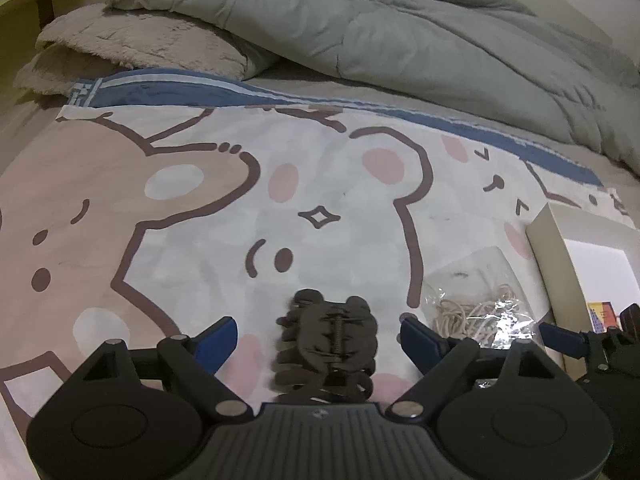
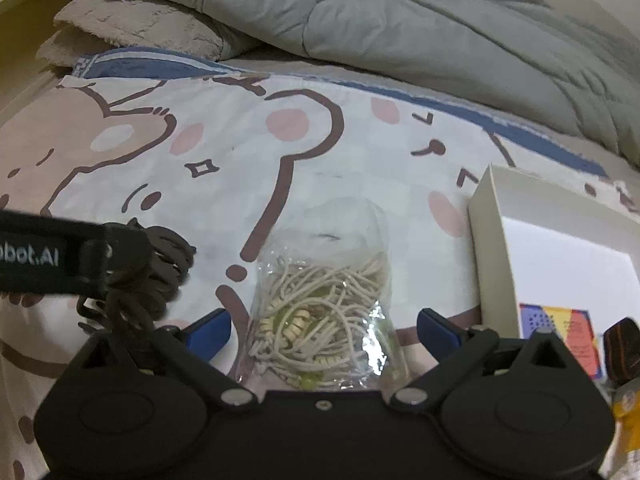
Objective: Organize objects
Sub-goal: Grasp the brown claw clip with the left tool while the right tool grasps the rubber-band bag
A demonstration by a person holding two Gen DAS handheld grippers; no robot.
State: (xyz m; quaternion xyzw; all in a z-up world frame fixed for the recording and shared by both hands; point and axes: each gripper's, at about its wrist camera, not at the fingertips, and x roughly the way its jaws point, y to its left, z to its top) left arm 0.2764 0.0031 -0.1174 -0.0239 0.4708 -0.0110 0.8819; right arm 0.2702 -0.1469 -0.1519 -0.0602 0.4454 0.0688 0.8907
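Home bedroom, bed with rumpled duvet (image 1: 400, 28), cartoon-bear sheet (image 1: 200, 208)

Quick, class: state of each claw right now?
Left claw: open, straddling the brown hair clip.
Right claw: open, straddling the bag of cords.

Glossy clear plastic bag (image 2: 324, 300), matt brown claw clip (image 1: 326, 340)

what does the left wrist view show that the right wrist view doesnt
Only the left wrist view shows the dark brown plastic claw hair clip in full, lying between the open left gripper fingers.

Only the right wrist view shows the colourful printed card inside the white cardboard box, and the open right gripper straddling the bag.

Both show the clear plastic bag of beige elastic cords, the cartoon bear sheet and the grey quilt.
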